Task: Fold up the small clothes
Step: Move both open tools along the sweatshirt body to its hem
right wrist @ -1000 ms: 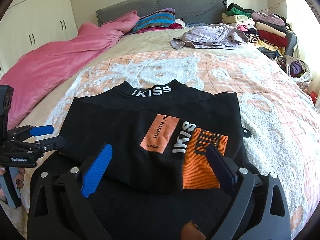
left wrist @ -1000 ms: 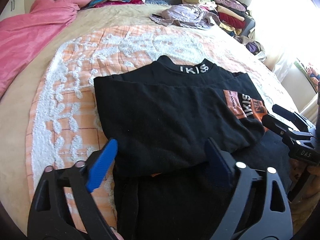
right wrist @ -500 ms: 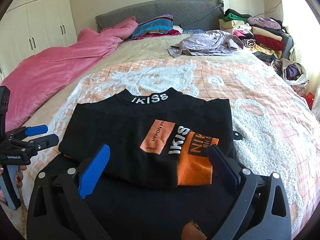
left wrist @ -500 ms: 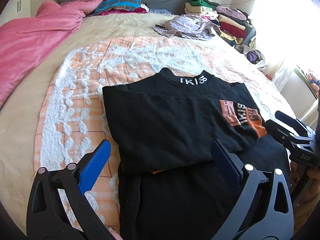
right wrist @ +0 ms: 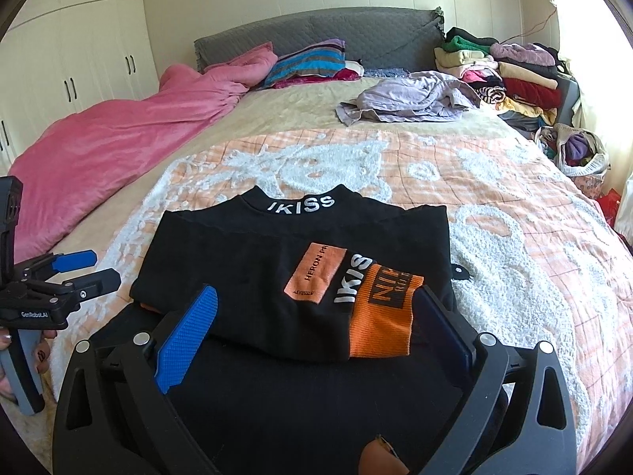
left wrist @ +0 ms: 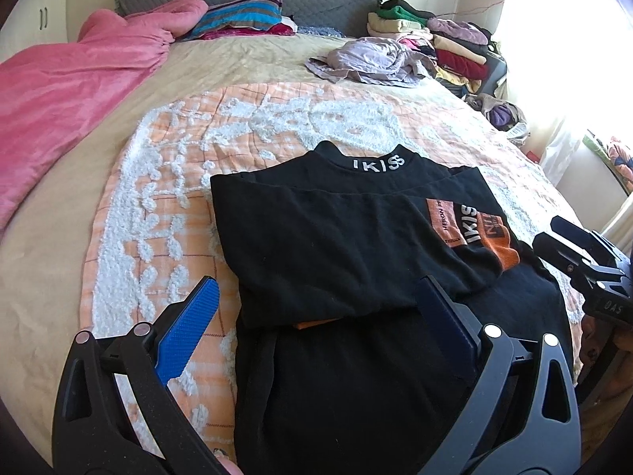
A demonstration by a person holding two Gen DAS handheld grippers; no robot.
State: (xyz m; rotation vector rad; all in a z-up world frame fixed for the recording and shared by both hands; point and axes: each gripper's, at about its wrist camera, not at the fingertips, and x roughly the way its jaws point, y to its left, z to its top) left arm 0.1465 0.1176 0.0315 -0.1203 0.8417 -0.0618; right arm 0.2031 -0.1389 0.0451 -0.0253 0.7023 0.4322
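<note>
A black top [left wrist: 332,245] [right wrist: 253,265] with a white-lettered collar lies on the orange and white blanket [left wrist: 253,122] [right wrist: 514,206], sleeves folded across its chest. An orange cuff [right wrist: 379,316] and an orange patch [right wrist: 314,273] show on the folded sleeve. My left gripper [left wrist: 316,301] hovers open over the top's near left part, holding nothing. Above the lower hem area my right gripper [right wrist: 316,308] stands open too, empty. Each gripper also appears in the other's view, the right gripper [left wrist: 561,245] at the right edge and the left gripper [right wrist: 87,269] at the left edge.
A pink duvet [right wrist: 110,146] covers the bed's left side. A crumpled lilac garment [right wrist: 407,99] lies further up the bed. Stacked folded clothes [right wrist: 510,75] stand at the right by the grey headboard [right wrist: 316,27]. Striped pillows [right wrist: 308,63] sit at the head. White wardrobes [right wrist: 79,51] line the left wall.
Both grippers have drawn back and risen from the top, so more of the bed and headboard shows. The top itself lies as before.
</note>
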